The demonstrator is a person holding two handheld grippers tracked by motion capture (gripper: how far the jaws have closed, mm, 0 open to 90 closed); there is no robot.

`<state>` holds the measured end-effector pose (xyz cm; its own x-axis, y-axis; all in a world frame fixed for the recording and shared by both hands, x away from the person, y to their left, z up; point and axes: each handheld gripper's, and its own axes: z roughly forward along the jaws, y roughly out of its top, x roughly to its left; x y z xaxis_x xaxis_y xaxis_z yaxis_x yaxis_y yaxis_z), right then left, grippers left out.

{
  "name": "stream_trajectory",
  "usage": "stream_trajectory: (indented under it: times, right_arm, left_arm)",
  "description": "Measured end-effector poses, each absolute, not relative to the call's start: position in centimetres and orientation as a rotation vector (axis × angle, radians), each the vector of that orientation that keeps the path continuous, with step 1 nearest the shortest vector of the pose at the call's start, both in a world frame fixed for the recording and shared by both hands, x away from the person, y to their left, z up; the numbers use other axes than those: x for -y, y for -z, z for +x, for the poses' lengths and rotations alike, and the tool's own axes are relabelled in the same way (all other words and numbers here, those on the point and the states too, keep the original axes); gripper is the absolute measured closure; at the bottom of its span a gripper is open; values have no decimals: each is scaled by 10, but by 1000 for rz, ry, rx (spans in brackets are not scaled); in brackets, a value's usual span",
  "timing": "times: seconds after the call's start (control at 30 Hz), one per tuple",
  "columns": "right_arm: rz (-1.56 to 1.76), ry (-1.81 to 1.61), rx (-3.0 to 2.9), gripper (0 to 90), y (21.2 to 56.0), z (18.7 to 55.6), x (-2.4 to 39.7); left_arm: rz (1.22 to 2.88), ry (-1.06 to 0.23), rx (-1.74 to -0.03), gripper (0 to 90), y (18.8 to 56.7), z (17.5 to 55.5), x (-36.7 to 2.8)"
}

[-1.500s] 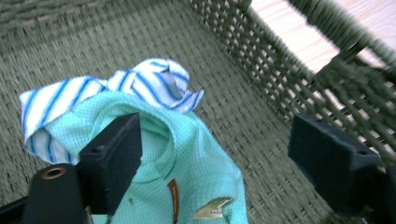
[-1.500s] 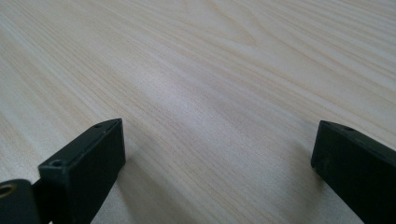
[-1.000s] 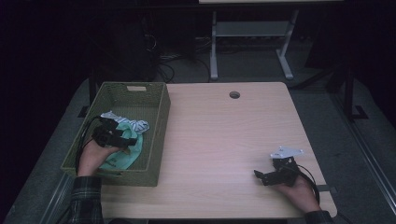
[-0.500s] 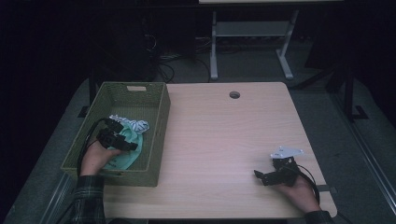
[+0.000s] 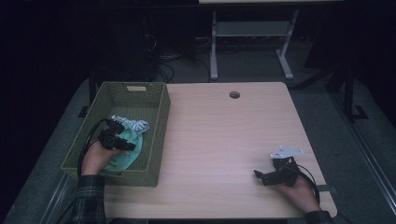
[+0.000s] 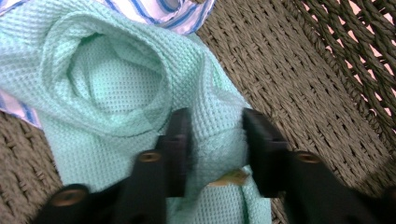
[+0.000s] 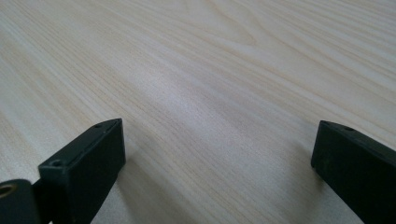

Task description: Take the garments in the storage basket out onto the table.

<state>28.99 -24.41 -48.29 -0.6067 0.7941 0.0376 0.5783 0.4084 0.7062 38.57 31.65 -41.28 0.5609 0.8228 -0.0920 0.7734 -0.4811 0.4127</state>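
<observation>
A mint green waffle cloth (image 6: pixel 116 84) lies crumpled in the green woven basket (image 5: pixel 161 135) at the table's left. A blue-and-white striped cloth (image 6: pixel 154 11) sits partly under and behind it. My left gripper (image 6: pixel 215 135) is down in the basket with its jaws pinching a raised fold of the green cloth (image 5: pixel 123 156). In the high view the left gripper (image 5: pixel 125 143) is held low over that cloth, with the striped cloth (image 5: pixel 135 125) just beyond it. My right gripper (image 5: pixel 259 175) rests on the table near its front right, open, with bare wood between its jaws (image 7: pixel 219 140).
The light wooden table (image 5: pixel 224 140) has a cable hole (image 5: pixel 234 95) near its far edge. The basket's woven floor (image 6: pixel 303 70) and wall show beside the cloth. A white metal stand (image 5: pixel 252 42) is on the floor behind the table.
The left hand and gripper have shifted slightly toward the basket's near side over the green cloth. The right gripper has stayed where it was.
</observation>
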Motion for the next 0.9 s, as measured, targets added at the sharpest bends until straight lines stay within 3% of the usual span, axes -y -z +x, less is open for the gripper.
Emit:
stream_trajectory:
  times: [0.1,0.17,0.9]
  right_arm:
    - [1193,-1004,-2365,25,483,290,244]
    - [1193,-1004,-2364,25,483,290,244]
    - [1194,-1005,-2365,25,483,290,244]
  left_arm:
    - [2374,-158,-1311,792,410,385,-318]
    - [2351,-152,-1322,812,409,385,-318]
    - [2092,-244,-1216,831,376,372,-336]
